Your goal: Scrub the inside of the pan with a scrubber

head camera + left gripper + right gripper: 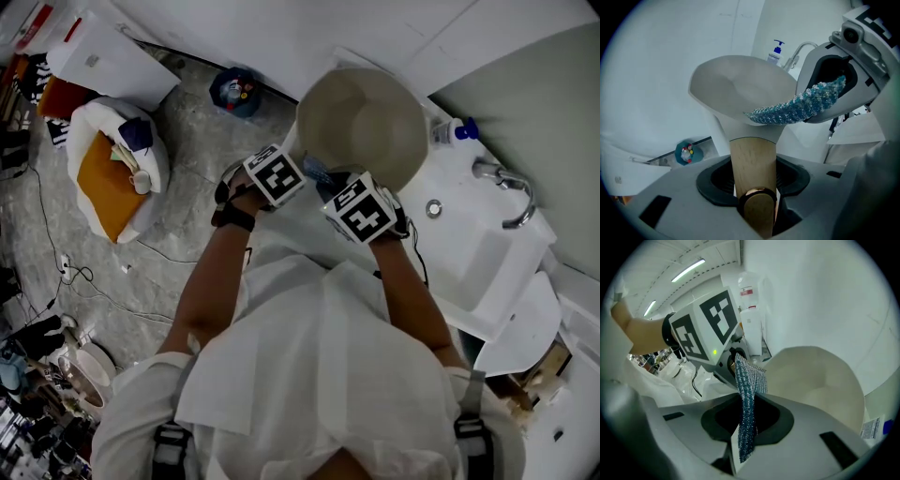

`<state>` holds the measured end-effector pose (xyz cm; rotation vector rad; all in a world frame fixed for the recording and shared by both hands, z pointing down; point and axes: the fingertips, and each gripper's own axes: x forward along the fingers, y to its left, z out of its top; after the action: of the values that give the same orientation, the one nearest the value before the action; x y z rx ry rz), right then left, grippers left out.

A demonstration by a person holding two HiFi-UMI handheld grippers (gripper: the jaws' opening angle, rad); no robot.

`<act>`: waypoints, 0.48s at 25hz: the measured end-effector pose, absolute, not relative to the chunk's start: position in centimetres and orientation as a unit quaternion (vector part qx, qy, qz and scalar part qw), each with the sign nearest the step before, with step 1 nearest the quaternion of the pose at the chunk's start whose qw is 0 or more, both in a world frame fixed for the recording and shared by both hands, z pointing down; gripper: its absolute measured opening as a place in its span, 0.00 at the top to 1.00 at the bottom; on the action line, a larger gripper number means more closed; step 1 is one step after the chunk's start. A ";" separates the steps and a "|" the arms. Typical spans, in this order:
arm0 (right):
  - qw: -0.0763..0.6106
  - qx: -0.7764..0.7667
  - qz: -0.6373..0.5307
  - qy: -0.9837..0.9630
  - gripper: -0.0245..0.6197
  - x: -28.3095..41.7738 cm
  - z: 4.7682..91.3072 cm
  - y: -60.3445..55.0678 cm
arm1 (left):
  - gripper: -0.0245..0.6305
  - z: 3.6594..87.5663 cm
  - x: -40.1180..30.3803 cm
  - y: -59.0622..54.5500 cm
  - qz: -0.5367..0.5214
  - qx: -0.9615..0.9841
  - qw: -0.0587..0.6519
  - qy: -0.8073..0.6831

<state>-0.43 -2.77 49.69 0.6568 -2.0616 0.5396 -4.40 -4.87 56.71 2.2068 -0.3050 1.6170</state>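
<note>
White sink unit [487,253] along the right of the head view, with faucet [511,192] and a pump bottle [457,129] with a blue top at its back edge. Grey speckled floor [187,150] to the left.

Floor items: white bag [89,127] with something orange inside, a small blue round object [236,91], loose cables. All are well apart from the work.

Pan [366,122]: cream inside, round, held in the air in front of the person, just left of the faucet. Its open side faces up toward the head camera. The wooden handle [752,159] runs back from the bowl toward the person.

Left gripper [753,180]: both jaws are closed on the wooden handle, one on each side, with the handle filling the gap between them. This gripper alone carries the pan. It points steeply down.

Right gripper [746,420]: jaws pinched together on one end of the scrubber [748,399], a blue-green glittery knitted strip. The rest of the strip hangs out past the jaws.

Scrubber position, from the left gripper view: the strip stretches from the right gripper down to the pan's near rim, directly above the root of the handle. Its free end overlaps that rim. I cannot tell whether it presses on the rim. It is not down on the floor of the pan.

Both grippers sit close together, side by side at the handle end of the pan. The marker cubes face the head camera.
</note>
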 end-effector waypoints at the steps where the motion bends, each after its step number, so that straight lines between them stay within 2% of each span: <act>1: 0.434 0.273 0.213 -0.832 0.89 -0.9 49.4 -2.9 | 0.64 56.7 -4.5 -4.9 0.576 0.787 0.194 -0.109; 12: 0.430 0.341 0.183 -0.816 0.89 3.5 49.4 0.6 | 0.64 56.7 -4.5 -4.8 0.579 0.785 0.194 -0.107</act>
<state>3.46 0.58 49.36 0.8499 -2.0359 0.4573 -4.53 -4.80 56.67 2.2007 -0.3009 1.6227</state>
